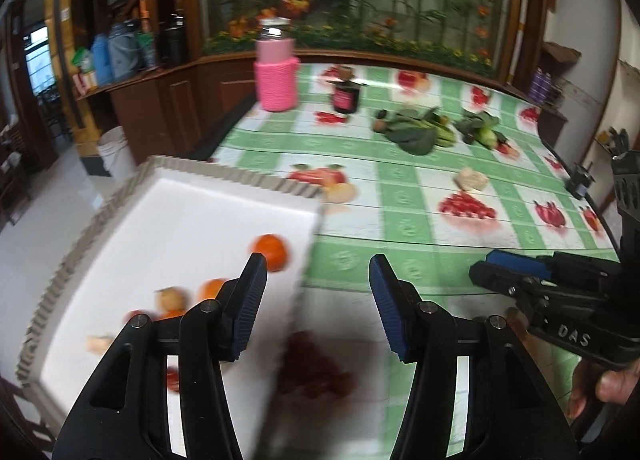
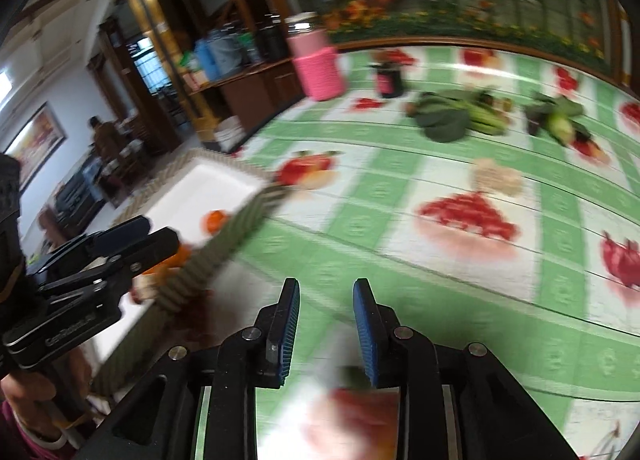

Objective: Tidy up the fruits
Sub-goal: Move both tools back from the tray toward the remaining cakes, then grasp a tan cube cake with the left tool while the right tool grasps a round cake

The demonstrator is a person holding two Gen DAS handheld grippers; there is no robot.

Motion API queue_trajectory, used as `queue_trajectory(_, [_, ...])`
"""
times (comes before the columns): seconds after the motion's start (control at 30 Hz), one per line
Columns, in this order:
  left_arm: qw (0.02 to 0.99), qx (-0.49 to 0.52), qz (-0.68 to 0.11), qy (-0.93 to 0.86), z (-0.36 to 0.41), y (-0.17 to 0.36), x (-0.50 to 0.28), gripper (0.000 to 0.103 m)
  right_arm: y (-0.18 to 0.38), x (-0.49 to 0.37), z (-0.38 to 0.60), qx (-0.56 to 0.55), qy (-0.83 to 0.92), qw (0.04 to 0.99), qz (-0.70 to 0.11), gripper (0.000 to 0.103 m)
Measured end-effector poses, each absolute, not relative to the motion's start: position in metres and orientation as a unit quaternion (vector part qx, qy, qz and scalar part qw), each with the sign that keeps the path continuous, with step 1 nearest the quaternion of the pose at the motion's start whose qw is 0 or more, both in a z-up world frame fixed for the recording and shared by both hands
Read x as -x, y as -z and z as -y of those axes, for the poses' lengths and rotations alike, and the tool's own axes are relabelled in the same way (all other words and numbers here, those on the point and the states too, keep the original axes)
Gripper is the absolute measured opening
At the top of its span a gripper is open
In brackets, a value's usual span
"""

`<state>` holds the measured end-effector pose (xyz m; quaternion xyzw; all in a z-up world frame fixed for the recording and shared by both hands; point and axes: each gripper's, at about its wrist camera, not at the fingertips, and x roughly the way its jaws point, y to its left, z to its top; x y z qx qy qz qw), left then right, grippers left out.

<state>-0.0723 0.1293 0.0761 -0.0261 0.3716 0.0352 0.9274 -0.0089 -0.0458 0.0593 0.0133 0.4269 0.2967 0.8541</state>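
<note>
- Left wrist view: left gripper (image 1: pixel 318 266) angled down over the right edge of the white tray (image 1: pixel 168 204), jaws moderately wide, nothing between the pads.
- The tray has a ribbed grey rim and sits at the table's left edge; an orange fruit (image 1: pixel 271 247) lies in it just beyond the left finger, with more small orange and pale fruits (image 1: pixel 192 294) nearer, blurred.
- Dark red blur of a grape-like bunch (image 1: pixel 316 370) lies low between the fingers, just beside the tray; too smeared to tell more.
- Right gripper (image 1: pixel 510 270) comes in from the right edge, a hand (image 1: pixel 600 388) gripping its handle; its gap is not readable here.
- Leafy greens (image 1: pixel 416 130), a pink bottle (image 1: pixel 277 68) and a dark jar (image 1: pixel 346 94) sit far back on the checked tablecloth (image 1: pixel 400 200).
- Right wrist view: right gripper (image 2: pixel 326 284) tilted down over the cloth, jaws narrowly parted, empty.
- Left gripper at the left, held over the tray, a hand (image 2: pixel 28 392) on its grip.
</note>
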Motion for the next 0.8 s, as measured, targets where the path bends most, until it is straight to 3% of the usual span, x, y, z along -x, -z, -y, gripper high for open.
queue_trajectory(0.33, [0.912,0.025,-0.409,0.024,-0.074,-0.055,0.025,0.053,-0.04,-0.051,0.115,-0.024,-0.203,0.871,-0.447,0.028])
queue_trajectory(0.8, [0.901,0.026,-0.431,0.026,-0.069,-0.041,0.009,0.053,-0.027,-0.132,0.111,0.043,-0.175,0.878,-0.443,0.029])
